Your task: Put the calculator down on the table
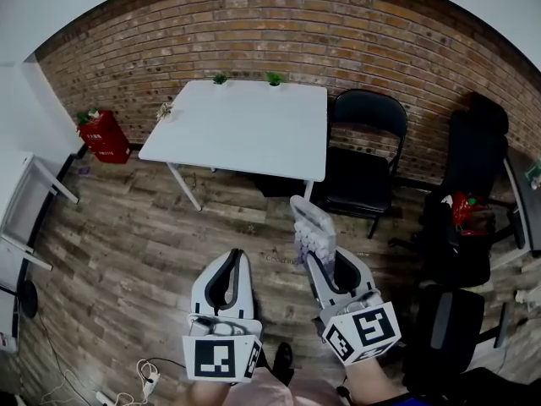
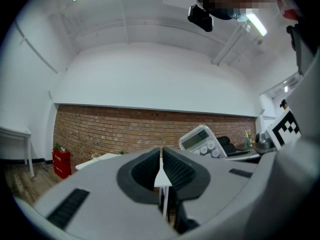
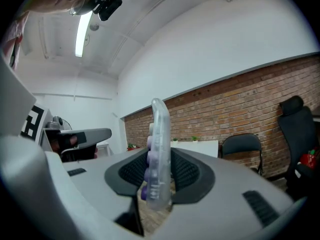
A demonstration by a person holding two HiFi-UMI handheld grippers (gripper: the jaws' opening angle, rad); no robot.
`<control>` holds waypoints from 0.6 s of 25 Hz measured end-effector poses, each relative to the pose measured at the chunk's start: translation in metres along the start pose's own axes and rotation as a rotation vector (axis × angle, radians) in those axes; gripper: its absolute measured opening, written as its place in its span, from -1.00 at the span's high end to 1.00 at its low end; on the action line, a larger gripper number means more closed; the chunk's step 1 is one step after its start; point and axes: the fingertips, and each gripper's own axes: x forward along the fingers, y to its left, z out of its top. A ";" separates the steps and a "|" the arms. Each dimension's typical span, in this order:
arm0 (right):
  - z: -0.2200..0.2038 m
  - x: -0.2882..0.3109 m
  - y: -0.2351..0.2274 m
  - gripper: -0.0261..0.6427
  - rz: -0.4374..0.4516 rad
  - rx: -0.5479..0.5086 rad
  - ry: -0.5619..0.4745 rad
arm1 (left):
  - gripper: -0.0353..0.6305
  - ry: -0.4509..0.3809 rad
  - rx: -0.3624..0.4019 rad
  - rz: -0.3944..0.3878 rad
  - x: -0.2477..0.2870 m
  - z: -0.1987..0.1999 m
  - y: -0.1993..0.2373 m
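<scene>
Calculator (image 3: 159,151) comes nearest. We hold it edge-on in our right hand-held gripper (image 3: 159,171), with the ribbed pads pinching its keyed face and its back. The lower part is clamped and the screen end sticks out ahead, touching nothing else. Gripped low like that, we judge, the free end can meet a surface first.

Our left hand-held gripper (image 2: 161,156) sits just beside it, its jaws pressed together on nothing. It seems to be kept out of the way.

Below both lies the wooden floor (image 1: 127,252), so the calculator is in the air and well short of where it belongs.

Farther on stands the white bench (image 1: 245,134), bare across its middle. Small plants (image 1: 272,79) sit along its far edge against the brick wall (image 1: 338,32), and a black chair (image 1: 368,142) stands to its right.

We cannot read the display or key labels. Our hands are cut off at the bottom of the head view, and most of the bench's legs are hidden beneath its top.
</scene>
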 end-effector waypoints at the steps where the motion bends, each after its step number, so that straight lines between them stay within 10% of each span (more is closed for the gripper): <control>1: -0.002 0.009 -0.002 0.54 0.001 0.004 0.005 | 0.82 0.001 -0.002 0.006 0.007 -0.003 0.008; 15: 0.012 0.180 -0.017 0.54 -0.003 0.004 0.042 | 0.82 0.020 -0.028 0.002 0.150 -0.014 0.125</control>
